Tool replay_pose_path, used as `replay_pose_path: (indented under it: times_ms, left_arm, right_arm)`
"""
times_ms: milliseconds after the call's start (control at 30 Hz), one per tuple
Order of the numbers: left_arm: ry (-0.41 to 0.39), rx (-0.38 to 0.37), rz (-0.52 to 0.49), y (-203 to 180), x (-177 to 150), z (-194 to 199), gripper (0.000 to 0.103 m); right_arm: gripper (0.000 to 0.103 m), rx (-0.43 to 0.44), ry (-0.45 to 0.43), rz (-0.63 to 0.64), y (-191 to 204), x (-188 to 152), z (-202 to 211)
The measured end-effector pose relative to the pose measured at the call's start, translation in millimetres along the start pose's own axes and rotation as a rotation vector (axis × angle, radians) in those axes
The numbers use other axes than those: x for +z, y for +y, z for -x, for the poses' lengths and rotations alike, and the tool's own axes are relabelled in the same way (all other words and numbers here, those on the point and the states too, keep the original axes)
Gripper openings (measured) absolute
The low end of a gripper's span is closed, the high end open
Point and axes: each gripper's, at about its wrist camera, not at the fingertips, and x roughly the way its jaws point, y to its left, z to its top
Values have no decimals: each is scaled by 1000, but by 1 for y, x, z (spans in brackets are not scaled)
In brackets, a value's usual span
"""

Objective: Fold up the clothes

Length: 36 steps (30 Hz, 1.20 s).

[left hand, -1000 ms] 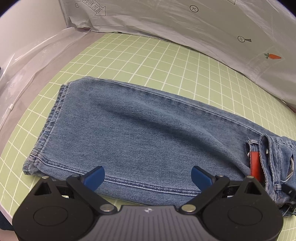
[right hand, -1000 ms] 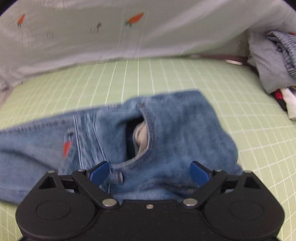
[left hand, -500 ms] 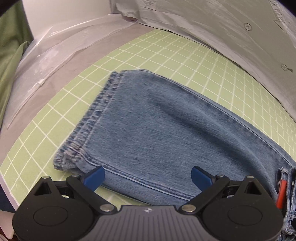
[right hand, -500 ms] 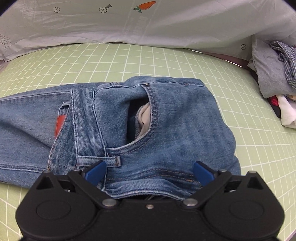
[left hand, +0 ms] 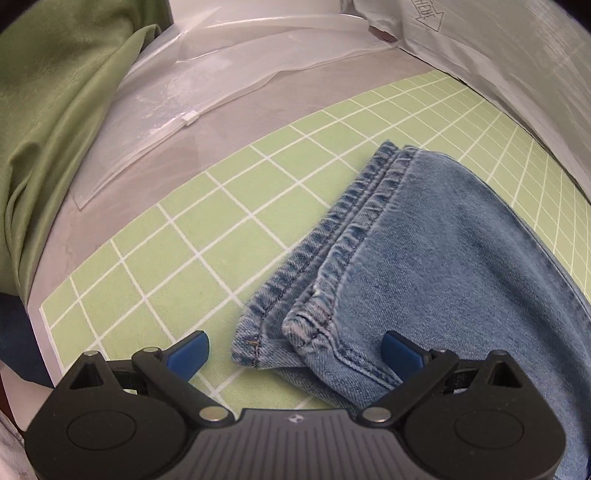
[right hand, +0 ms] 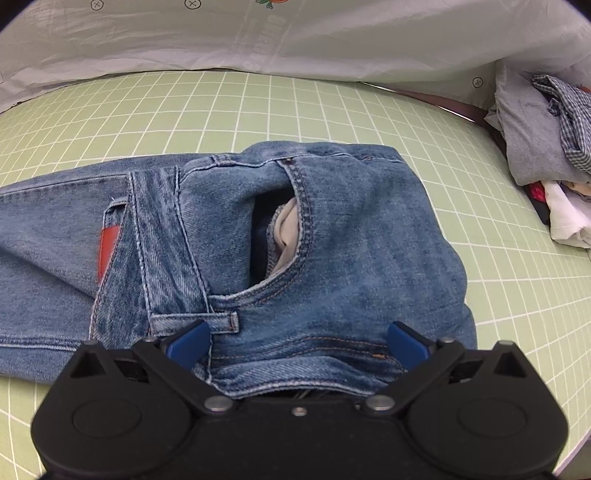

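Note:
A pair of blue jeans (right hand: 332,240) lies folded lengthwise on the green grid mat (right hand: 258,110). In the left wrist view I see the leg hems (left hand: 332,258) stacked at the mat's left end. My left gripper (left hand: 295,350) is open, its jaws astride the near hem corner. In the right wrist view the waistband, a front pocket and a red label (right hand: 107,251) face me. My right gripper (right hand: 299,341) is open, its jaws spread over the waistband's near edge.
A white printed plastic sheet (right hand: 295,33) borders the mat's far side. A pile of folded clothes (right hand: 546,155) sits at the right. A clear zip bag (left hand: 192,92) and green cloth (left hand: 55,110) lie left of the mat (left hand: 166,240).
My left gripper moved left along the leg to the hem corner and came closer. My right gripper closed in on the waistband. Both stay open.

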Motion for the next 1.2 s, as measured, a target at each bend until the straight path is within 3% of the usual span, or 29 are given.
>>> replay_pose_path:
  times_ms: [67, 133, 167, 233, 333, 433, 633, 767, 933, 1067, 1133, 1200]
  left_arm:
    - [-30, -2, -5, -1, -1, 2, 91]
    - [-67, -3, -40, -5, -2, 5, 66]
    - [-76, -7, -53, -6, -2, 6, 60]
    - [-83, -21, -50, -7, -1, 8, 37]
    - [-100, -65, -20, -7, 3, 14, 30]
    - [-156, -97, -76, -20, 5, 30, 26]
    - [-257, -230, -245, -76, 0, 74, 25]
    - [-287, -321, -391, -125, -24, 99, 25]
    - [-217, -453, -582, -181, -83, 109, 24]
    - [-70, -500, -743, -211, -142, 89, 25]
    - [-27, -462, -803, -221, -165, 79, 27]
    - [-37, -432, -830, -224, -175, 78, 31]
  right_arm:
    - [103, -2, 5, -4, 0, 0, 0]
    - [103, -3, 9, -7, -1, 1, 1]
    - [103, -3, 10, -7, -1, 1, 1]
    - [103, -3, 10, -6, -1, 2, 2]
    - [103, 0, 3, -8, -3, 1, 5]
    - [103, 6, -7, -26, -8, -1, 8]
    - [103, 9, -32, -83, -25, -7, 14]
    - [103, 7, -60, -126, -45, -11, 20]
    - [103, 32, -80, -168, -66, -23, 26]
    - [103, 47, -88, -158, -75, -33, 28]
    - [103, 54, -88, -149, -76, -37, 28]
    - [103, 60, -88, -142, -78, -40, 30]
